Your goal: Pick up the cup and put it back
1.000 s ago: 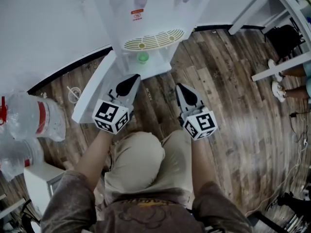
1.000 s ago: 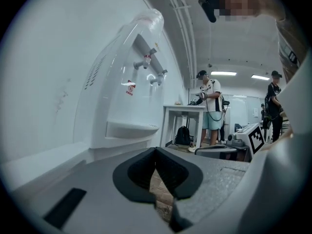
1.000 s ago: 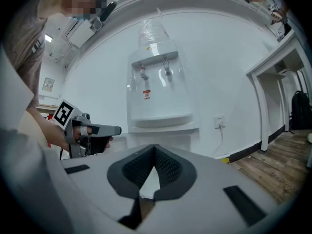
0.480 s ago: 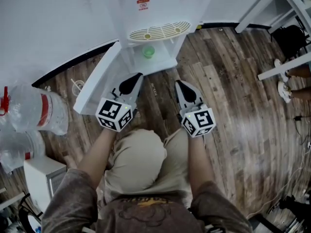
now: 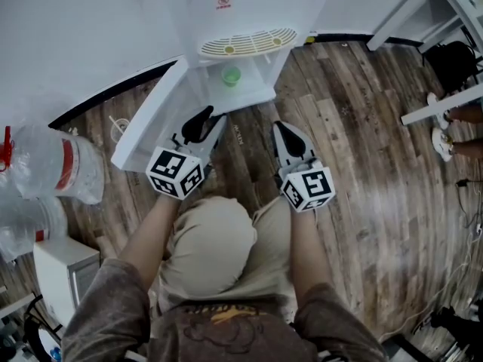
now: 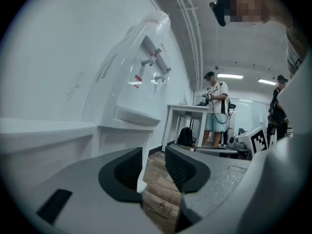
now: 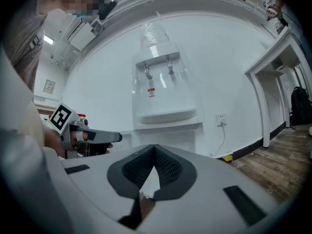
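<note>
Left claw (image 5: pixel 204 118): slightly apart, just been opening, holds nothing
Right claw (image 5: pixel 284 132): closed, empty
Cup (image 5: pixel 231 75): far, inside dispenser (image 5: pixel 253 17), untouched

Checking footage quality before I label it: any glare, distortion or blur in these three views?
Head view: pale glare on the floor, and straight edges bow near the borders. Left gripper view: strong fisheye, dark corners, and the ceiling lights are blown out. Right gripper view: same fisheye and dark corners, with the dispenser evenly lit and fairly sharp.

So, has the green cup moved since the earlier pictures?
No. The green cup stands at the same spot as before, inside the open cabinet, just below the left part of the drip tray.
</note>
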A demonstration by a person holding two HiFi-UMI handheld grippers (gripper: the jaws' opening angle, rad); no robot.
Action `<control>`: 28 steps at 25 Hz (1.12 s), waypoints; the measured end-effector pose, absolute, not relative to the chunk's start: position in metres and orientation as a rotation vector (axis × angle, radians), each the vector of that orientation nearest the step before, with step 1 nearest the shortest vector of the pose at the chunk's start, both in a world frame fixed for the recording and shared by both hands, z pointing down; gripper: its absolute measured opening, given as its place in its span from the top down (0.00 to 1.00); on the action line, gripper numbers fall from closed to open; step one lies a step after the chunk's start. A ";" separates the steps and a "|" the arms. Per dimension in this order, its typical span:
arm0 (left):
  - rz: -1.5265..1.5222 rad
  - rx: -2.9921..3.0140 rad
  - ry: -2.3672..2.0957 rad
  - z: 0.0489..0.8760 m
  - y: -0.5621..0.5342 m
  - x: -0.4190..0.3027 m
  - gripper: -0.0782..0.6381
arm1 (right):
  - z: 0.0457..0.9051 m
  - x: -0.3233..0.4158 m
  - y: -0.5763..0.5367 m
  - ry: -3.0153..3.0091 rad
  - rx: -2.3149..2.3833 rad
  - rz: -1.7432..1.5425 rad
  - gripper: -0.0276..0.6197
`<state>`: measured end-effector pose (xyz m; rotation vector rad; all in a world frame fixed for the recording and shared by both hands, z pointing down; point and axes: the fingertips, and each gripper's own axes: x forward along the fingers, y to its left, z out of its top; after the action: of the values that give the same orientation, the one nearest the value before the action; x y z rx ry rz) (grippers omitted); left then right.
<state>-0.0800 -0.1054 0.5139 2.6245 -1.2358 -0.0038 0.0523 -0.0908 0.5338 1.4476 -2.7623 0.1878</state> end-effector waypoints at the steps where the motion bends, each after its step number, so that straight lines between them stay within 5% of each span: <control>1: -0.001 2.625 -1.228 0.515 -0.105 -0.078 0.69 | 0.534 0.054 -0.091 -2.760 1.451 0.187 0.95; 12: 0.055 2.606 -1.225 0.558 -0.122 -0.065 0.34 | 0.532 0.058 -0.083 -2.796 1.448 0.251 0.95; 28: 0.185 2.497 -1.343 0.665 -0.209 -0.042 0.28 | 0.549 0.069 -0.083 -2.776 1.458 0.344 0.95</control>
<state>-0.0418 -0.2092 0.6647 2.4970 -1.3428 0.1847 0.0685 -0.0834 0.5488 1.4578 -2.7760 0.3437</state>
